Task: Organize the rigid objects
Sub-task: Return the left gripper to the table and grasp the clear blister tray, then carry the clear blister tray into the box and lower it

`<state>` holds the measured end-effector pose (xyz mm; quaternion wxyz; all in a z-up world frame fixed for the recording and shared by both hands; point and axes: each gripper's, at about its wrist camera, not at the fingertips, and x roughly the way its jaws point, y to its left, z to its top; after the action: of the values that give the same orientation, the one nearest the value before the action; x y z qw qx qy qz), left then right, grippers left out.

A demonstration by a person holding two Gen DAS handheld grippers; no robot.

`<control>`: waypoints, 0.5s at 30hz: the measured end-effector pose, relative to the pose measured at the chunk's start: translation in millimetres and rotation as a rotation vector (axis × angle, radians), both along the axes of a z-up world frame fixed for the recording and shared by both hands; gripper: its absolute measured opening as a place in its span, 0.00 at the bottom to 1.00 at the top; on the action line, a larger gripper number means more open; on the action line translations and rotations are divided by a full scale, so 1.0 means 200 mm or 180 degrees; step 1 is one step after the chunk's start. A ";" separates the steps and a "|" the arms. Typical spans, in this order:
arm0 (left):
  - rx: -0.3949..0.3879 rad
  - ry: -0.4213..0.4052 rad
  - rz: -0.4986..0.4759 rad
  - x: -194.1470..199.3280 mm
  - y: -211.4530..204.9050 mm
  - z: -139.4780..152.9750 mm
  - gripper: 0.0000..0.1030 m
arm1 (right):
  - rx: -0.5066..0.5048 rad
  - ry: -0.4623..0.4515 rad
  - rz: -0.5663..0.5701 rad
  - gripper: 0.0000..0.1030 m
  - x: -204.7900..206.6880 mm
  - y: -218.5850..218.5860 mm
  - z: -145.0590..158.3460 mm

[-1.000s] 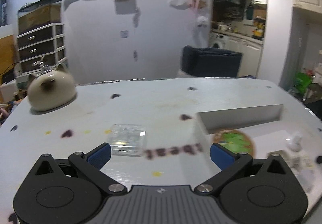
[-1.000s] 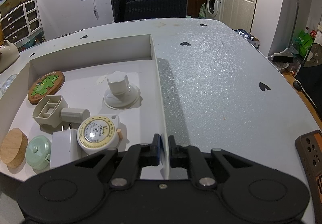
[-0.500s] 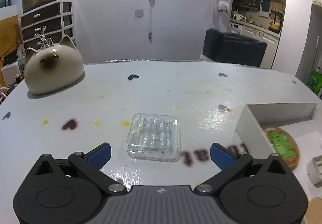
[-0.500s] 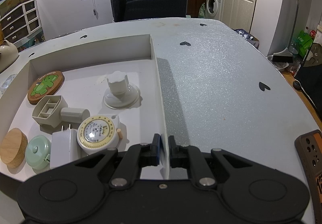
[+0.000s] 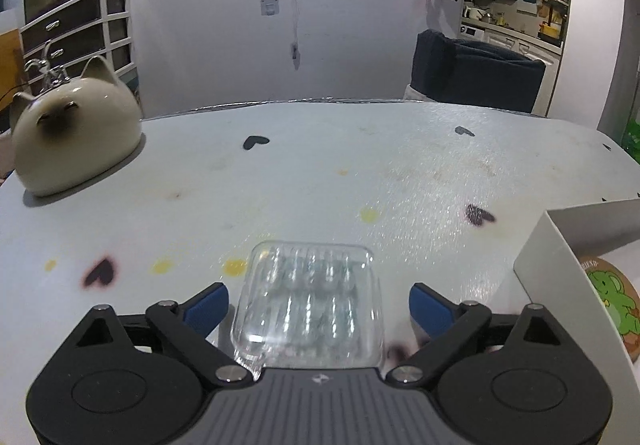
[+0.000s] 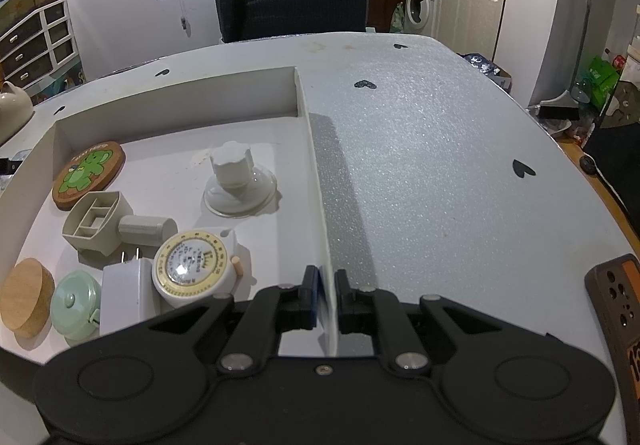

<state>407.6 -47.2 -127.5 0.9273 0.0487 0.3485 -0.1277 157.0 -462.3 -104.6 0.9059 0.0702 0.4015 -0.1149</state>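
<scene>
A clear plastic case (image 5: 308,305) lies flat on the white table, between the open blue-padded fingers of my left gripper (image 5: 318,305), touching neither. The white tray (image 5: 556,261) stands just to its right. In the right wrist view my right gripper (image 6: 326,295) is shut on the tray's right wall (image 6: 320,205). Inside the tray lie a green elephant coaster (image 6: 89,175), a white suction knob (image 6: 238,181), a beige divided holder (image 6: 108,223), a round tape measure (image 6: 192,265), a white plug adapter (image 6: 126,295), a mint lidded pot (image 6: 76,305) and a wooden disc (image 6: 25,297).
A ceramic cat-shaped pot (image 5: 72,141) sits at the table's far left. A dark chair (image 6: 292,11) stands behind the table. A black and orange device (image 6: 618,309) lies at the table's right front edge. Drawers (image 5: 76,29) stand by the wall.
My left gripper has swung left and moved forward, so the clear case now sits between its open fingers. The right gripper and the tray have not moved.
</scene>
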 end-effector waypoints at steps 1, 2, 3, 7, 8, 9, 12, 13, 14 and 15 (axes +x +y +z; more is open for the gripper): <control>0.0006 -0.0002 -0.0016 0.01 -0.01 0.00 0.87 | 0.0000 0.0001 -0.0003 0.10 0.00 0.00 0.00; 0.0009 0.0000 -0.0031 0.02 -0.01 0.00 0.84 | -0.0002 0.0002 -0.0006 0.10 0.00 0.00 0.00; 0.0019 0.0002 -0.0049 0.02 -0.01 0.00 0.80 | -0.0006 0.0003 -0.0008 0.10 0.00 0.00 0.00; 0.0040 -0.0014 -0.0090 0.02 -0.01 0.01 0.72 | -0.0017 0.0010 -0.0007 0.10 0.00 0.01 0.00; 0.0035 -0.0007 -0.0100 0.02 0.00 0.01 0.72 | -0.0018 0.0011 -0.0006 0.10 0.00 0.01 0.00; 0.0034 -0.0008 -0.0108 0.01 0.00 0.01 0.72 | -0.0018 0.0011 -0.0005 0.10 0.00 0.01 0.00; 0.0034 -0.0027 -0.0120 -0.02 0.01 0.01 0.72 | -0.0017 0.0010 -0.0007 0.10 0.00 0.01 0.00; 0.0027 -0.0033 -0.0118 -0.04 0.01 0.01 0.72 | -0.0018 0.0009 -0.0007 0.10 0.00 0.01 0.00; 0.0021 -0.0035 -0.0110 -0.05 0.01 0.01 0.72 | -0.0018 0.0010 -0.0006 0.10 0.00 0.01 0.00; 0.0012 -0.0038 -0.0095 -0.07 0.01 0.01 0.72 | -0.0017 0.0010 -0.0006 0.10 0.00 0.01 0.00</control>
<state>393.6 -44.9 -126.4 0.9272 0.0564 0.3425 -0.1406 157.2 -460.8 -104.6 0.9054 0.0679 0.4026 -0.1169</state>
